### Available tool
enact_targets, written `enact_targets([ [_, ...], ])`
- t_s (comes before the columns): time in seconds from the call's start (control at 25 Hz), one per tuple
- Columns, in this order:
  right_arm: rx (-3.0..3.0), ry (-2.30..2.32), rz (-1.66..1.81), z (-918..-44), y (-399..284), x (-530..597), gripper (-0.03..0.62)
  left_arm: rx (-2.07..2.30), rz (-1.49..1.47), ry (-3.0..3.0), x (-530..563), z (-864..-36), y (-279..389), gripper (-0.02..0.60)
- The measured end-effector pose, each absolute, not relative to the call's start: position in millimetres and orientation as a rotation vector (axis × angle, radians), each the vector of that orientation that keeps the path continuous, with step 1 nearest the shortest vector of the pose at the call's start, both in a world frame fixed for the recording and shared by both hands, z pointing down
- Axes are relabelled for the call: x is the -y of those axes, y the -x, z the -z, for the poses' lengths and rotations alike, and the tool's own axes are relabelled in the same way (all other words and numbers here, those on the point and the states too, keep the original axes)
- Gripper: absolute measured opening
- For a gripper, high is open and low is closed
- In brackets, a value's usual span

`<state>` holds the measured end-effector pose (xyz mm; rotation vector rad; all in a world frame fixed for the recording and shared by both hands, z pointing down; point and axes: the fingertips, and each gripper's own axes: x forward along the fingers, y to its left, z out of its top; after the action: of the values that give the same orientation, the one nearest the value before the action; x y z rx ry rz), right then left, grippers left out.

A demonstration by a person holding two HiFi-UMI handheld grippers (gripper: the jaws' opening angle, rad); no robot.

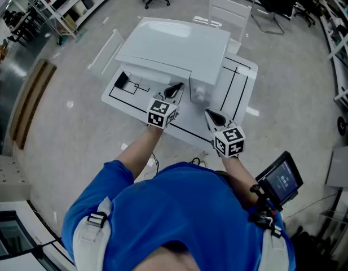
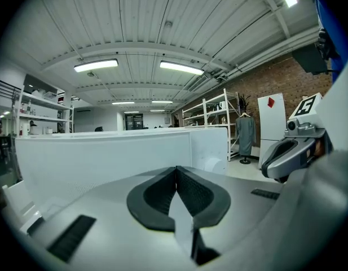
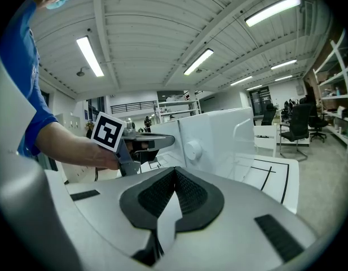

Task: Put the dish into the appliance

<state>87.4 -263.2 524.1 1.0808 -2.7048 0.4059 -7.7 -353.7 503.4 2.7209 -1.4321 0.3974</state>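
White box-shaped appliance (image 1: 179,49) stands on a white table with black lines (image 1: 244,95), directly ahead of both grippers. Left gripper (image 1: 175,88) is closed and empty, tips just beside the appliance front. Right gripper (image 1: 213,116) is closed and empty, slightly farther back.

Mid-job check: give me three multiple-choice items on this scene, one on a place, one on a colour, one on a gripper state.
1. Where does the appliance stand? A on the table; B on the floor; C on a chair.
2. What colour is the appliance? A black; B white; C red.
3. How is the left gripper? A shut, empty; B wide open; C gripping a dish.
Answers: 1 A, it sits on the marked tabletop; 2 B, its casing is white; 3 A, its jaws meet with nothing between.
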Motion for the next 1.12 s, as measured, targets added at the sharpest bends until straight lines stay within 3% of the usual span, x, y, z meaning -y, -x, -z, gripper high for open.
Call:
enact_targets([
  [1.12, 2.694, -1.13, -0.415, -527.2, -95.5, 258.7, 0.002, 1.415, -0.379, -2.691, 366.0, -506.8, 8.7, 0.009],
])
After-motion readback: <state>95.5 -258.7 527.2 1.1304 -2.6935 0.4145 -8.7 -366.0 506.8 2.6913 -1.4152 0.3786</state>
